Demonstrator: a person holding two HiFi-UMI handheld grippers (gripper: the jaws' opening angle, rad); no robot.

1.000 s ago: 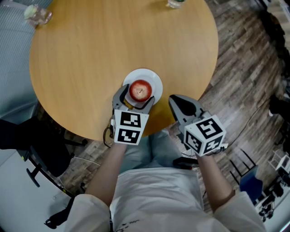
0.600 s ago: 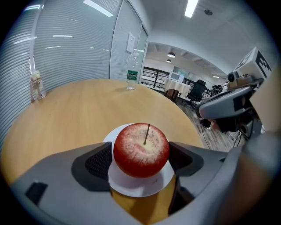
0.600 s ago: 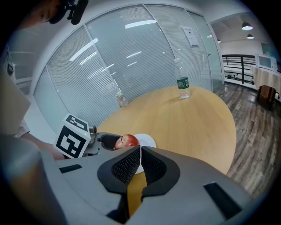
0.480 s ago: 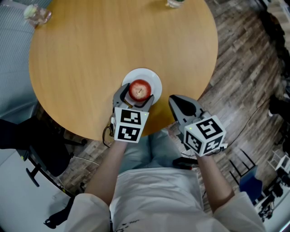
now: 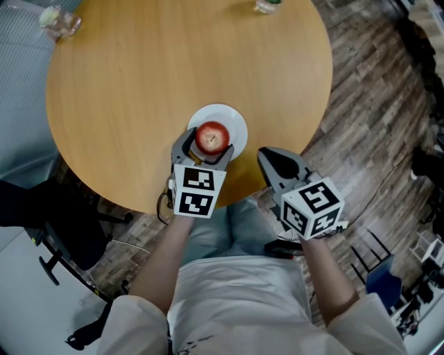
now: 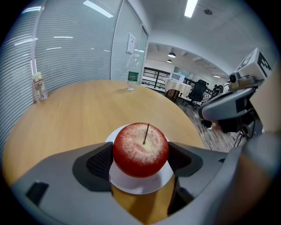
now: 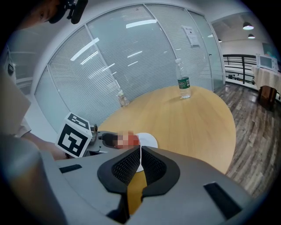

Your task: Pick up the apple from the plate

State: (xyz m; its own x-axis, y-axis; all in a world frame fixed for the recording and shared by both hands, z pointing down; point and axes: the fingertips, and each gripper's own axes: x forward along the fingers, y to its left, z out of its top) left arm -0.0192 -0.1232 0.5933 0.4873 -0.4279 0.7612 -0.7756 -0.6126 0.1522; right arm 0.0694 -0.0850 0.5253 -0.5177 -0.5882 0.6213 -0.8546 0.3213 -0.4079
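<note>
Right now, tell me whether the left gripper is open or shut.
Shut on the apple: the left gripper has its jaws pressed against the apple's two sides, over the plate.

A round table [image 5: 139, 104] of pale wood stands on a floor [image 5: 374, 90] of grey-brown planks. Behind it runs a glass partition wall [image 7: 131, 52] hung with horizontal blinds, and one pane carries a paper notice [image 6: 131, 43]. Strip lights [image 6: 191, 8] glow in the white ceiling. A water bottle [image 7: 183, 85] stands upright near the table's far edge. Beyond it the office opens out, with dark office chairs [image 6: 197, 91]. A black chair [image 5: 48, 215] sits just beside the table.
</note>
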